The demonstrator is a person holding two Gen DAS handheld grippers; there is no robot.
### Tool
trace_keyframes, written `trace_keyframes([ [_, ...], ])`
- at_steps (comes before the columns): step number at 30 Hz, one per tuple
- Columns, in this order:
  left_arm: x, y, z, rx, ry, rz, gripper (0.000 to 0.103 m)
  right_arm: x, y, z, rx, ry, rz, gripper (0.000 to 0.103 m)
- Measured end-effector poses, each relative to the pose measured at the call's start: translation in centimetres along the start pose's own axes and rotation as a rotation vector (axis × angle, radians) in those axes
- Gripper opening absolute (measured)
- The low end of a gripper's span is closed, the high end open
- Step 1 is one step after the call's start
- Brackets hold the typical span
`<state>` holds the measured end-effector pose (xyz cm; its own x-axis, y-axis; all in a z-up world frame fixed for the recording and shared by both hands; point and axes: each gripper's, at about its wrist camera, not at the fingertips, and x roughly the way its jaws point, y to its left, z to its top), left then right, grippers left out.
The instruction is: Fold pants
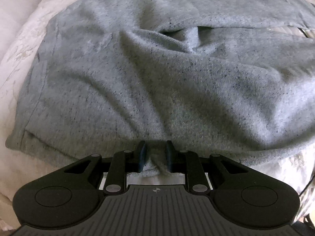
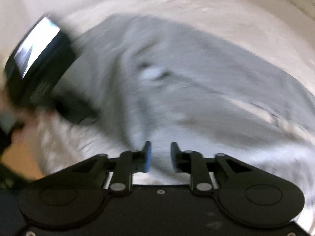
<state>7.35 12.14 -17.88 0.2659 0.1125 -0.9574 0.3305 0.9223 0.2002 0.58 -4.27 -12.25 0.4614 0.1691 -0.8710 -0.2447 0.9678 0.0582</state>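
Observation:
Grey speckled sweatpants (image 1: 157, 74) lie rumpled on a pale patterned bedcover (image 1: 23, 45). My left gripper (image 1: 155, 153) is at their near edge, its blue-padded jaws closed on a pinched fold of the grey cloth. In the blurred right wrist view the same pants (image 2: 187, 78) spread ahead. My right gripper (image 2: 160, 155) sits at their near edge with its jaws narrowly apart and grey cloth between them; whether it grips is unclear. The left gripper's black body (image 2: 39, 59) shows at the left of that view.
The pale bedcover (image 2: 216, 9) surrounds the pants on all sides. A white pillow or wall (image 1: 13, 5) is at the far left. A hand (image 2: 11, 106) holds the left gripper. An orange-brown floor patch (image 2: 19, 157) lies low left.

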Motion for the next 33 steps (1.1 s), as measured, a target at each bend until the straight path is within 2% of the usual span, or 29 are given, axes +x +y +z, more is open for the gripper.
trace_keyframes([
  [5,-0.3,-0.2,0.5,-0.037,0.021,0.025,0.02,-2.8,-8.5,-1.0,0.227,-0.085,-0.195,0.045],
  [8,-0.8,-0.2,1.3,-0.102,0.032,0.044,0.02,-3.6,-14.0,-2.0,0.323,-0.096,-0.303,0.05],
  [11,-1.9,-0.3,1.7,-0.167,0.023,0.058,0.02,-4.0,-19.5,-3.1,0.413,-0.104,-0.369,0.056],
  [16,-4.0,-2.2,2.3,-0.22,0.007,0.095,0.02,-4.2,-27.5,-5.1,0.538,-0.107,-0.447,0.064],
  [18,-4.7,-3.3,2.5,-0.24,0.004,0.099,0.02,-4.5,-30.3,-6.1,0.566,-0.098,-0.474,0.065],
  [21,-5.3,-4.6,2.6,-0.257,0.002,0.099,0.02,-4.2,-33.3,-7.3,0.598,-0.072,-0.491,0.065],
  [26,-6.5,-6.9,2.6,-0.26,-0.007,0.114,0.02,-2.8,-38.3,-8.3,0.661,-0.038,-0.472,0.069],
  [30,-7.2,-8.0,2.7,-0.269,-0.01,0.134,0.02,-2.3,-41.1,-8.9,0.702,-0.025,-0.419,0.08],
  [33,-7.7,-8.3,3.0,-0.288,-0.014,0.145,0.02,-1.4,-43.2,-9.2,0.726,-0.019,-0.343,0.081],
])
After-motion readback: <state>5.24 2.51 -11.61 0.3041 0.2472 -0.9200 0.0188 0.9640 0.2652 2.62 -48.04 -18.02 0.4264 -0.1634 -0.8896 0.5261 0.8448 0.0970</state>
